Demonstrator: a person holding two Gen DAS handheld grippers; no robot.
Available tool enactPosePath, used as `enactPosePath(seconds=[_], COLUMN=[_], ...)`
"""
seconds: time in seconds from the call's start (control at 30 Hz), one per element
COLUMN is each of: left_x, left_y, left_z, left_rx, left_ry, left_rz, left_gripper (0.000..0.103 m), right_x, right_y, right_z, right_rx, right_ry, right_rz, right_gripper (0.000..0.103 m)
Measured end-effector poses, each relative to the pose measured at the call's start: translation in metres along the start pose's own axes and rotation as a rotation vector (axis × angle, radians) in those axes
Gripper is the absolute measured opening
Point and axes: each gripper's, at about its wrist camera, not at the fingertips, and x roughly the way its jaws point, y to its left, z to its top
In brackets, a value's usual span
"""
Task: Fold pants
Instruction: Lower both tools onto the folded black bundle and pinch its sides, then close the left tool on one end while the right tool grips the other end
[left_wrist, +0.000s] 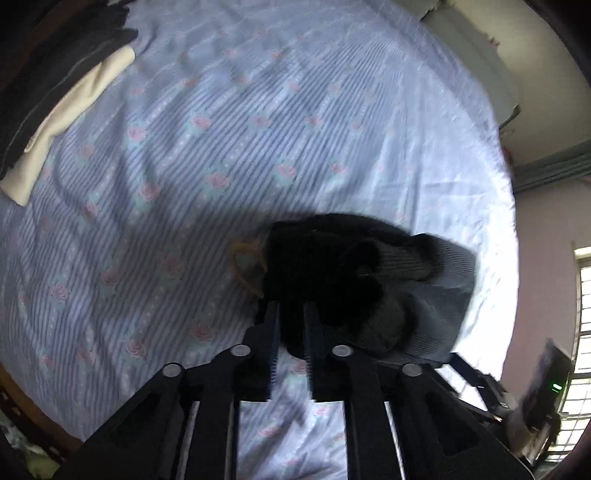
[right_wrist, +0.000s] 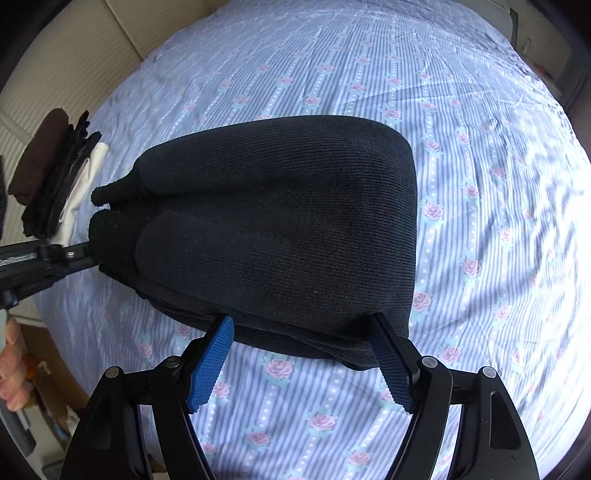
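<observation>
The black ribbed pants (right_wrist: 280, 229) lie folded into a thick bundle on the bed sheet (right_wrist: 480, 184), a blue striped sheet with pink roses that spreads wide and bare beyond the bundle to the far side and to the right, giving plenty of open room there. In the right wrist view the bundle's long axis runs from left to right: the narrower end, with two rounded cuff-like lobes, points left toward the left claw (right_wrist: 79, 254), and the broad rounded end points right. Its near folded edge lies just ahead of the right claw (right_wrist: 303, 332), whose blue-padded fingers (right_wrist: 210, 365) stand wide apart on either side of that edge, not pressing on the cloth. The left claw (left_wrist: 291, 314) has its fingers narrow but parted, with a slim gap between them; their tips reach the near edge of the pants (left_wrist: 332, 273), and whether any cloth is pinched there cannot be told in the dark blur. A small tan loop (left_wrist: 245, 269) lies on the sheet touching the bundle's left side in the left wrist view. A stack of folded clothes (right_wrist: 55, 177), dark pieces over a white one, sits at the bed's left edge, well apart from the bundle. A hand (right_wrist: 13, 365) shows at the lower left of the right wrist view.
</observation>
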Motion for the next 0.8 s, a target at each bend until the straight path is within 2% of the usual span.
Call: enactPosePath(seconds=[0.03, 0.1, 0.17, 0.23, 0.33, 0.43, 0.5, 0.53, 0.57, 0.6, 0.67, 0.8], left_x=[-0.007, -0.021, -0.028, -0.022, -0.003, 0.02, 0.036, 0.042, 0.047, 0.05, 0.049, 0.038], left_y=[-0.004, -0.015, -0.028, -0.036, -0.05, -0.047, -0.037, -0.031, -0.026, -0.021, -0.014, -0.015], left_z=[-0.002, -0.005, -0.007, -0.006, 0.001, 0.006, 0.009, 0.009, 0.009, 0.007, 0.005, 0.003], left_rx=[0.017, 0.072, 0.118, 0.142, 0.133, 0.084, 0.024, -0.009, -0.05, -0.075, -0.097, -0.043], left_ry=[-0.019, -0.068, -0.09, -0.084, -0.067, -0.03, 0.01, 0.023, 0.04, 0.052, 0.052, 0.021], left_rz=[0.002, -0.005, -0.052, -0.07, -0.04, -0.002, -0.013, -0.033, -0.055, -0.075, -0.08, -0.05], left_gripper=[0.033, 0.056, 0.071, 0.074, 0.074, 0.075, 0.074, 0.069, 0.052, 0.04, 0.03, 0.026], right_x=[0.001, 0.002, 0.002, 0.003, 0.003, 0.002, 0.006, 0.01, 0.014, 0.015, 0.004, -0.039], right_y=[0.0, 0.0, 0.006, 0.011, 0.014, 0.015, 0.015, 0.014, 0.015, 0.015, 0.016, 0.001], right_z=[0.001, 0.0, -0.002, -0.003, -0.005, -0.008, -0.01, -0.012, -0.014, -0.016, -0.018, -0.013], right_rx=[0.001, -0.003, -0.019, -0.03, -0.036, -0.038, -0.018, 0.006, 0.029, 0.04, 0.041, 0.045], right_ry=[0.003, 0.004, 0.005, 0.004, 0.005, 0.009, 0.04, 0.074, 0.104, 0.113, 0.084, -0.067], right_rz=[0.003, -0.003, -0.008, -0.011, -0.001, 0.027, 0.098, 0.16, 0.191, 0.188, 0.177, 0.094], right_gripper=[0.077, 0.077, 0.077, 0.077, 0.078, 0.078, 0.077, 0.077, 0.077, 0.077, 0.077, 0.077])
